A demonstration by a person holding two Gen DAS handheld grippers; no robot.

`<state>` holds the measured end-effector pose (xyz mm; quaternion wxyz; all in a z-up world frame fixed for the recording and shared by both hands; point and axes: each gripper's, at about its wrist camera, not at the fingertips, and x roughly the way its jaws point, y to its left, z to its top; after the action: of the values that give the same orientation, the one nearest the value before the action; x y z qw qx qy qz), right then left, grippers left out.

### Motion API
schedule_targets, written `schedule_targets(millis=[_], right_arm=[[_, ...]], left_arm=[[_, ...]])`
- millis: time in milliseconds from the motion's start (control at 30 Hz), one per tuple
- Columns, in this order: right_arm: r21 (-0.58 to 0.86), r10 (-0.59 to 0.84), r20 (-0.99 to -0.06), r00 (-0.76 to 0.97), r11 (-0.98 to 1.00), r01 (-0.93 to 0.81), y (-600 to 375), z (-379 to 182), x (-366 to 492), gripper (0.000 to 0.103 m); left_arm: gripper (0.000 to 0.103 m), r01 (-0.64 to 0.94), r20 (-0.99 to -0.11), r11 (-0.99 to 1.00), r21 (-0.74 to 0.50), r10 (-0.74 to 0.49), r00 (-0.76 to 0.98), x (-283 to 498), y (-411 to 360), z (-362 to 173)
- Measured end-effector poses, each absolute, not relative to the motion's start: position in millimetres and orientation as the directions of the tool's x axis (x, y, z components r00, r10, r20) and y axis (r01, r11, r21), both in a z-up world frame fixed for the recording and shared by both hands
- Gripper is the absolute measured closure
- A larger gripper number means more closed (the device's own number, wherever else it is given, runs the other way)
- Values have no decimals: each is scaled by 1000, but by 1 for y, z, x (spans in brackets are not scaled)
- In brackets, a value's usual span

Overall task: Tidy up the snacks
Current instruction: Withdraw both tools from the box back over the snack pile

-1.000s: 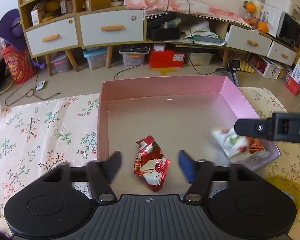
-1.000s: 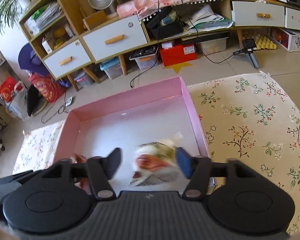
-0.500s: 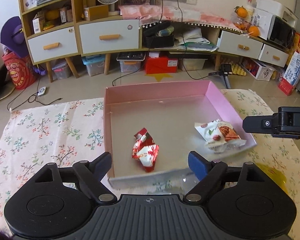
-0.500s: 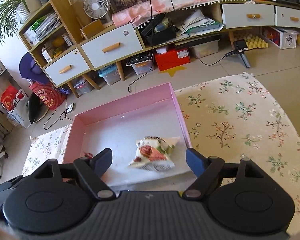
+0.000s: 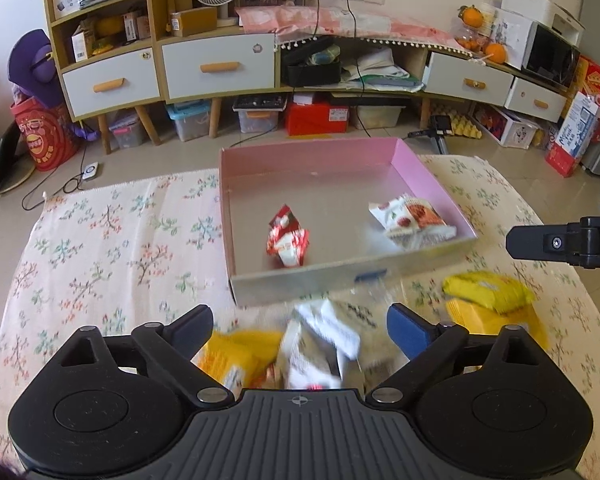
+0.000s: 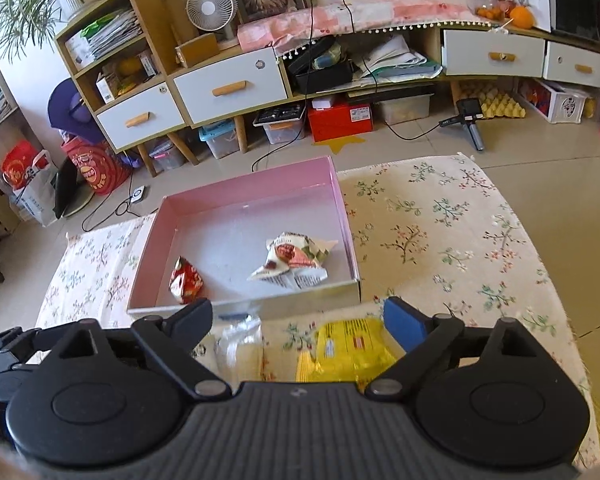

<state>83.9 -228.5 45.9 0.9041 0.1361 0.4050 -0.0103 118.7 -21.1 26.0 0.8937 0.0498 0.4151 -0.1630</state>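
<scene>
A pink box sits on the floral tablecloth. Inside it lie a red snack packet and a white snack packet with red print. My left gripper hovers short of the box's near wall, jaws opening, holding nothing; below it lie a white packet and a yellow one. My right gripper is also opening and empty, above a yellow packet and a clear packet. The right gripper's finger shows at the left wrist view's right edge.
Another yellow packet lies right of the box's near corner. The tablecloth stretches right of the box to the table edge. Beyond the table are a tiled floor, white drawers, storage bins and a small tripod.
Both grippers have let go of their packets, which now lie in the pink box. Both have pulled back out of the box and their jaws have widened. Loose packets on the cloth came into view.
</scene>
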Motion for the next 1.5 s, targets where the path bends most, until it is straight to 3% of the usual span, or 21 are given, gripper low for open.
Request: schedule_targets(millis=[333, 833, 1300, 1500], right_arm=[[201, 73, -730, 679, 973, 112, -218, 44, 53, 2], [166, 101, -703, 704, 986, 25, -208, 21, 18, 0], [147, 199, -654, 730, 980, -135, -197, 1, -13, 0], [182, 264, -685, 679, 965, -191, -181, -11, -9, 0]], left_arm=[[4, 352, -773, 935, -43, -255, 581, 83, -7, 21], [4, 359, -759, 931, -70, -283, 586, 50, 28, -1], [4, 371, -771, 925, -83, -296, 564, 39, 65, -30], [4, 354, -812, 928, -117, -295, 503, 38, 67, -50]])
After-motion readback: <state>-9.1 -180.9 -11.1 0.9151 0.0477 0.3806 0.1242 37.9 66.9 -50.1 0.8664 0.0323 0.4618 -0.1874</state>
